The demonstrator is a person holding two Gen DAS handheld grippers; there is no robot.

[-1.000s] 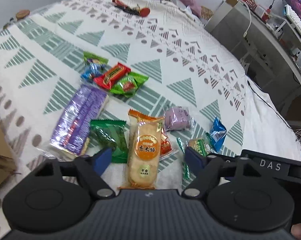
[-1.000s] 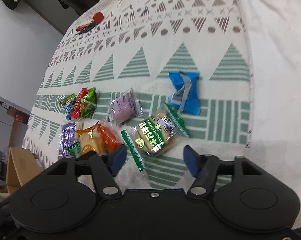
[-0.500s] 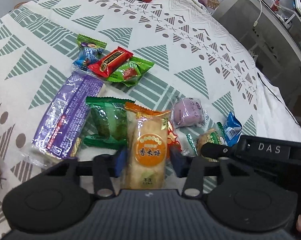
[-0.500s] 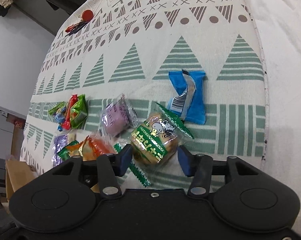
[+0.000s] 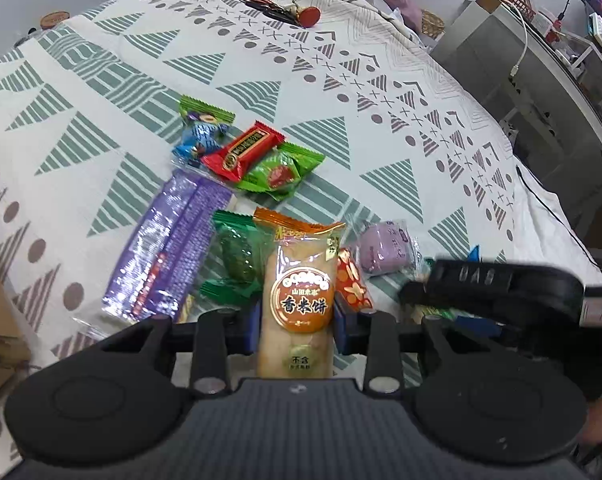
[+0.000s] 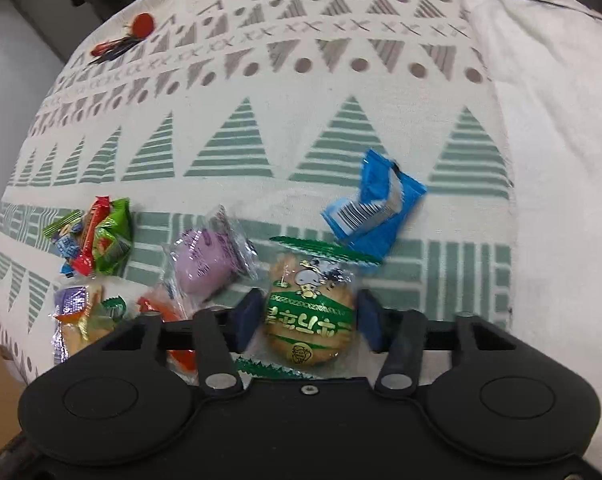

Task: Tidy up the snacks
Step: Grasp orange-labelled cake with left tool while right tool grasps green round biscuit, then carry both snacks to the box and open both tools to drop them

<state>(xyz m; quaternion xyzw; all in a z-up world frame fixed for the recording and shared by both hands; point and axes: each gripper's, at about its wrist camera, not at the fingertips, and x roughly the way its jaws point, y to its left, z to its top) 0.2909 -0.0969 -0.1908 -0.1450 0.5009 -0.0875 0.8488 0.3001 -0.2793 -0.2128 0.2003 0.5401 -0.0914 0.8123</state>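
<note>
— Where does the rice cracker pack [image 5: 299,300] sit against the left gripper [image 5: 297,322]?

— Right between its two blue pads, one pressing each long side; the jaws have narrowed onto it, and the orange-topped end points away from the gripper.

— And the right gripper [image 6: 307,320]?

— Its jaws are closed in around the round biscuit pack [image 6: 310,316] with the green band. The pads flank it left and right, though I cannot tell whether both actually touch the wrapper.

— Take the rice cracker pack as the landmark. What lies around it on the patterned cloth [image 5: 101,128]?

— Just to its left, one dark green packet [image 5: 237,258], then one long purple wafer pack [image 5: 169,248] further left. Beyond it, a small heap: one red bar [image 5: 243,150], one light green sweet [image 5: 279,172] and one blue-wrapped sweet [image 5: 199,140]. To its right, touching, one red-and-orange packet [image 5: 351,282], then one lilac cake in clear wrap [image 5: 385,248].

— Anything else?

— One blue packet [image 6: 375,210], past the biscuit pack in the right wrist view. Ten snacks counted in all
</note>
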